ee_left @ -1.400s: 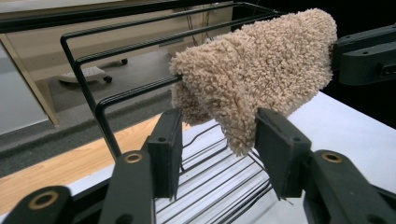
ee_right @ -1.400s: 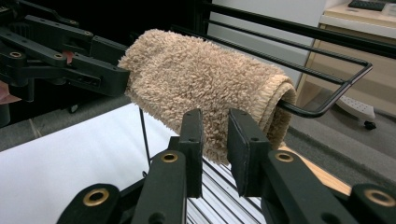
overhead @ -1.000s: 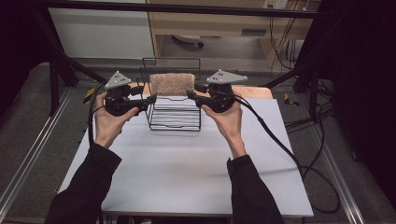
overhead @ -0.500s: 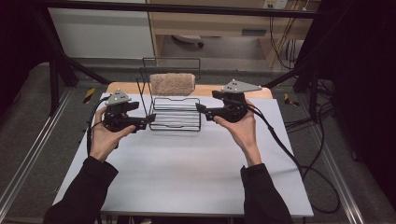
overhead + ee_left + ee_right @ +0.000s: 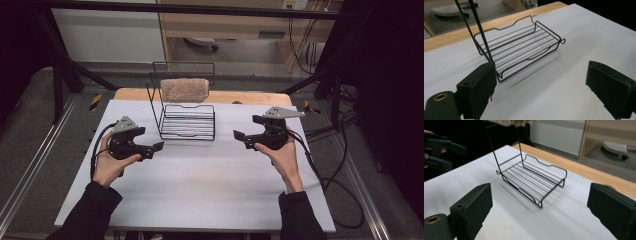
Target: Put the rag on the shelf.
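A black wire rack [image 5: 187, 121] stands at the back middle of the white table. A brown fluffy cloth [image 5: 185, 90] hangs over its upper bar. My left gripper [image 5: 156, 149] is low over the table to the left of the rack, apart from it. My right gripper [image 5: 241, 139] hovers to the right of the rack, also apart. The jaws of both have just been opening and stand wide with nothing between them. The left gripper view looks between its jaws [image 5: 544, 92] at the rack's tray [image 5: 524, 47]. The right gripper view looks between its jaws [image 5: 541, 211] at the tray [image 5: 534, 180].
The white table top [image 5: 200, 190] spreads towards me, with a wooden strip [image 5: 250, 97] along its back edge. A black cable [image 5: 325, 180] trails from the right gripper off the table's right side. Dark frame posts [image 5: 60, 85] stand at the back corners.
Both grippers have left the ends of the cloth, sunk and moved outward to either side of the rack, with their jaws wider. The cloth stays hung on the upper bar.
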Demonstrator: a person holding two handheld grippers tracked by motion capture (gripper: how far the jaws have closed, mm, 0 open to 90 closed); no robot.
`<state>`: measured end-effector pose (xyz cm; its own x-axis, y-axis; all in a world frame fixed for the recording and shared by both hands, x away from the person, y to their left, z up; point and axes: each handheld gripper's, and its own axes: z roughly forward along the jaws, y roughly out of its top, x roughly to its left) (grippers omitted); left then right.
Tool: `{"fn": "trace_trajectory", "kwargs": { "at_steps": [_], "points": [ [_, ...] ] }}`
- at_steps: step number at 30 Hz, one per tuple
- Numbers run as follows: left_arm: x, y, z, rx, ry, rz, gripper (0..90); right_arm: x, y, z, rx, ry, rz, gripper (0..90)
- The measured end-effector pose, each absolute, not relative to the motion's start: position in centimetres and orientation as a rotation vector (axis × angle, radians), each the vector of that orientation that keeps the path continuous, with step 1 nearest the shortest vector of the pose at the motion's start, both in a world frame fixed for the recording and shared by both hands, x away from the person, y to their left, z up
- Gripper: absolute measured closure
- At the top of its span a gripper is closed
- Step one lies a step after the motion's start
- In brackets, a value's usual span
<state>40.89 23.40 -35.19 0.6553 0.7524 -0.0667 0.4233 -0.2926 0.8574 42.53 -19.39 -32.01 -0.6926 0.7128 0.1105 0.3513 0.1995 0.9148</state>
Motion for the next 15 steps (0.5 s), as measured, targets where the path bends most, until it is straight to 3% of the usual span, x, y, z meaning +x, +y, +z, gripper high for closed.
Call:
{"fn": "trace_trajectory", "kwargs": {
  "at_steps": [15],
  "points": [
    [39.1, 25.4, -39.9, 1.966, 0.951, 0.395, 6.9, 40.2, -23.7, -38.7, 1.118, 2.209, 1.432, 2.0]
  ]
}}
